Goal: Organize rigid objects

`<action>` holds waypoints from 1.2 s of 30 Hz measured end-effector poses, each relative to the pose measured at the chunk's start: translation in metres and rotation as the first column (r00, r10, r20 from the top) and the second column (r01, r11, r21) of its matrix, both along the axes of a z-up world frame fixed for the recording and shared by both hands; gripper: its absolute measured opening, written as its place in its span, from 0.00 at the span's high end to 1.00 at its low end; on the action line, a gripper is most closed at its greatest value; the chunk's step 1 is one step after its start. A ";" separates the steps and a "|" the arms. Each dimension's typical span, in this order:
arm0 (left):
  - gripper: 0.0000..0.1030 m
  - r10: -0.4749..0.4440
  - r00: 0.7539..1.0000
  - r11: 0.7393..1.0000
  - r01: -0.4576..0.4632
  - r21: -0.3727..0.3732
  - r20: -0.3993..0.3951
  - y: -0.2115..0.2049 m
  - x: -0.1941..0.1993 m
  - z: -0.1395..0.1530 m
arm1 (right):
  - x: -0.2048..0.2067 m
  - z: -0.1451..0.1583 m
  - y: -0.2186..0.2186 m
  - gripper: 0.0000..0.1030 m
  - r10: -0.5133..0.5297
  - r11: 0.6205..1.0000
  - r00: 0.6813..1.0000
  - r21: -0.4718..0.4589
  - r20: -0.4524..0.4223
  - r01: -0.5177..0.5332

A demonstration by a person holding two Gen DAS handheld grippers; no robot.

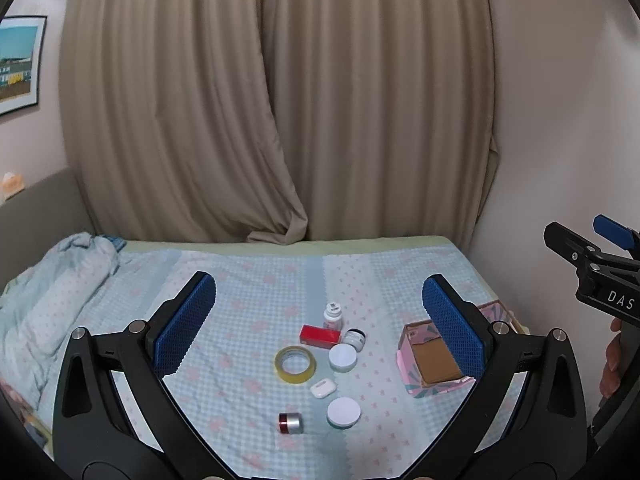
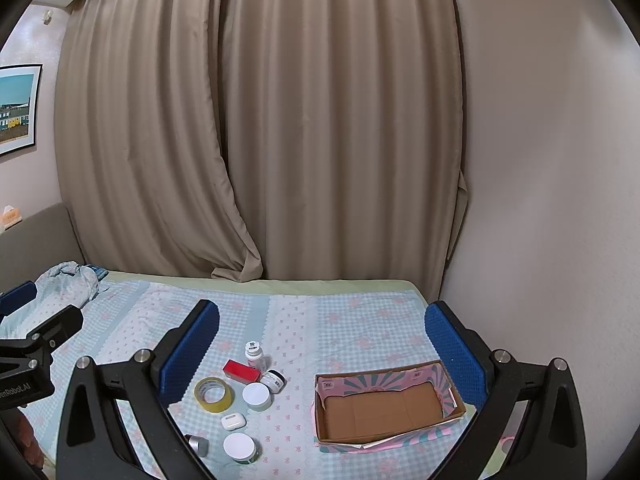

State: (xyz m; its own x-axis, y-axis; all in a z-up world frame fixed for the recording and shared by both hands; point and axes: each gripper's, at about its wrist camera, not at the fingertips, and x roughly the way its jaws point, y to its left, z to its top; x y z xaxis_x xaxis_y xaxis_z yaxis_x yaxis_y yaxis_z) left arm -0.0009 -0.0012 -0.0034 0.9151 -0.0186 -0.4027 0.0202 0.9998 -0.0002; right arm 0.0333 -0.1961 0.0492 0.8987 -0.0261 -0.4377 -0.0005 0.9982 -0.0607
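Small rigid objects lie grouped on the bed: a white pill bottle (image 1: 333,315), a red box (image 1: 320,336), a dark-lidded jar (image 1: 354,339), a yellow tape roll (image 1: 295,364), two white-lidded jars (image 1: 343,358) (image 1: 343,412), a white earbud case (image 1: 323,388) and a silver-and-red jar on its side (image 1: 291,423). An empty pink cardboard box (image 2: 384,404) sits to their right. My left gripper (image 1: 320,320) is open and empty, above the group. My right gripper (image 2: 322,344) is open and empty, above the bed between the group (image 2: 244,396) and the box.
A crumpled light-blue blanket (image 1: 60,292) lies on the bed's left side. Beige curtains (image 1: 280,100) hang behind the bed. A wall (image 2: 560,200) runs close along the right edge. The blue-checked sheet (image 1: 248,288) covers the bed.
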 end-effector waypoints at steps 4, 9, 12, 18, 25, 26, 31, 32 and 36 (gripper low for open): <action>0.00 -0.004 1.000 1.000 0.004 -0.004 0.004 0.001 -0.002 0.000 | -0.001 -0.001 0.001 0.00 0.001 1.000 1.000 -0.003 0.001 -0.001; 0.00 -0.005 1.000 1.000 0.005 -0.006 0.008 0.003 -0.003 -0.001 | -0.002 -0.002 0.002 0.00 0.001 1.000 1.000 -0.005 0.003 -0.001; 0.00 -0.001 1.000 1.000 0.001 -0.007 0.012 0.003 -0.004 -0.001 | -0.002 -0.003 0.002 0.00 0.003 1.000 1.000 -0.008 0.004 -0.003; 0.00 0.000 1.000 1.000 0.001 -0.009 0.011 0.003 -0.004 0.000 | -0.002 -0.003 0.002 0.00 0.003 1.000 1.000 -0.007 0.005 -0.003; 0.00 0.002 1.000 1.000 -0.001 -0.013 0.012 0.002 -0.005 0.000 | -0.004 -0.005 0.001 0.00 0.006 1.000 1.000 -0.004 0.006 -0.006; 0.00 0.002 1.000 1.000 -0.002 -0.013 0.012 0.002 -0.005 0.000 | -0.004 -0.005 0.001 0.00 0.006 1.000 1.000 -0.004 0.005 -0.006; 0.00 0.001 1.000 1.000 -0.001 -0.009 0.010 0.001 -0.006 0.000 | -0.004 -0.005 0.002 0.00 0.005 1.000 1.000 -0.003 0.005 -0.005; 0.00 0.002 1.000 1.000 -0.002 -0.009 0.011 0.001 -0.007 0.000 | -0.005 -0.006 0.002 0.00 0.006 1.000 1.000 -0.002 0.006 -0.006; 0.00 -0.001 1.000 1.000 0.001 -0.007 0.012 0.002 -0.007 0.000 | -0.005 -0.005 0.002 0.00 0.005 1.000 1.000 0.001 0.010 -0.005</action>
State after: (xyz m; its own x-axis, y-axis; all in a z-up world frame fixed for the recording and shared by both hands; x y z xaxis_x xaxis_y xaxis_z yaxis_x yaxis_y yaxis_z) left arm -0.0080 0.0012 -0.0035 0.9200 -0.0222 -0.3912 0.0211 0.9998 -0.0072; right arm 0.0287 -0.1944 0.0443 0.9032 -0.0211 -0.4286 -0.0050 0.9982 -0.0599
